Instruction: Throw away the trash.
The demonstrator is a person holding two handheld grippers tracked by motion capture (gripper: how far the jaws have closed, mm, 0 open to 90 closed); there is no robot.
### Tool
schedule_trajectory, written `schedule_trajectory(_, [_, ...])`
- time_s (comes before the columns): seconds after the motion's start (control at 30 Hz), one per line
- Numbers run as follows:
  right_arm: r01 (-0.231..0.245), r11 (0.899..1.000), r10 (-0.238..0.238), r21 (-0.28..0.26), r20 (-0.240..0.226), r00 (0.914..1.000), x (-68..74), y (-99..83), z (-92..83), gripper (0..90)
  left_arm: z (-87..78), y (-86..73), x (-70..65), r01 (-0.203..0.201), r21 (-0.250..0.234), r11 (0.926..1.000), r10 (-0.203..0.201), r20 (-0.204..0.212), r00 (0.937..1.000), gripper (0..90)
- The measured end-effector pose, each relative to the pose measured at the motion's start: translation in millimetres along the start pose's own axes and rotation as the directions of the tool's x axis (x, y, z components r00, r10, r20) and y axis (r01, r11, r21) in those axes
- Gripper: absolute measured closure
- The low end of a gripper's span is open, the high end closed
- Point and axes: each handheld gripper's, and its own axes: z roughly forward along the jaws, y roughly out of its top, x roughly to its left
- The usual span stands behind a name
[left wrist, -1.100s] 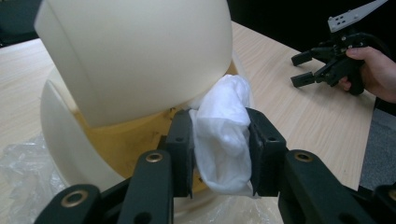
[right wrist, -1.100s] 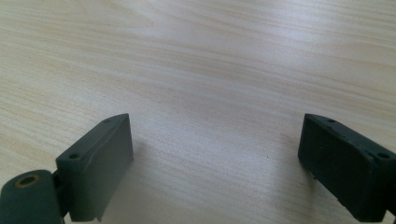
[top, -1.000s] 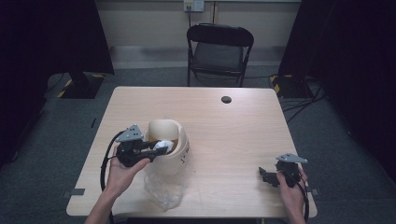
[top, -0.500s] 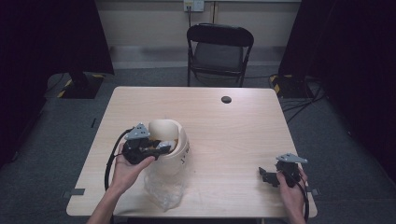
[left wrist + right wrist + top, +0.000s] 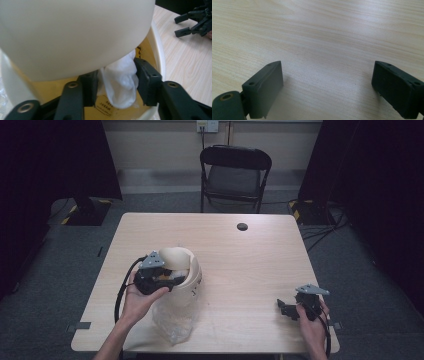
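A cream bin with a domed swing lid lies on the wooden table, left of centre. A crumpled clear plastic bag lies at its near side. My left gripper reaches into the bin's mouth under the lid. Its jaws have just been opening and stand apart, with a soft white wad between them in the left gripper view. My right gripper rests near the table's front right edge. Its jaws are spread wide over bare wood. It also appears far off.
A small black round disc lies at the far side of the table. A black folding chair stands behind the table. Cables run over the grey floor at the right. Bare tabletop stretches between the bin and the right gripper.
The left gripper's jaws have spread apart around the white wad at the bin's mouth. Both hands have hardly shifted.
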Motion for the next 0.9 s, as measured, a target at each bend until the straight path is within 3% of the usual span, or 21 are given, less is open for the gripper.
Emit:
schedule_trajectory(0.3, [0.000, 1.000, 0.000, 0.000, 0.000, 1.0000, 0.0, 0.0, 0.0, 9.4, -6.0, -0.7, 1.1, 0.037, -0.013, 0.9992, -0.037, 0.017, 0.9992, 50.9])
schedule_trajectory(0.33, [0.000, 1.000, 0.000, 0.000, 0.000, 1.0000, 0.0, 0.0, 0.0, 9.4, -6.1, -0.4, 1.1, 0.064, -0.017, 0.9978, -0.063, 0.025, 0.9977, 49.9])
schedule_trajectory(0.63, [0.000, 1.000, 0.000, 0.000, 0.000, 1.0000, 0.0, 0.0, 0.0, 9.4, -11.2, -1.6, 0.1, 0.066, -0.028, 0.9974, -0.066, 0.019, 0.9977, 49.2])
schedule_trajectory(0.73, [0.000, 1.000, 0.000, 0.000, 0.000, 1.0000, 0.0, 0.0, 0.0, 9.4, -15.7, -1.6, 0.0, 0.062, -0.047, 0.9969, -0.061, 0.034, 0.9976, 57.9])
schedule_trajectory(0.9, [0.000, 1.000, 0.000, 0.000, 0.000, 1.0000, 0.0, 0.0, 0.0, 9.4, -24.4, -3.5, -1.3, 0.054, -0.055, 0.9970, -0.052, 0.036, 0.9980, 61.9])
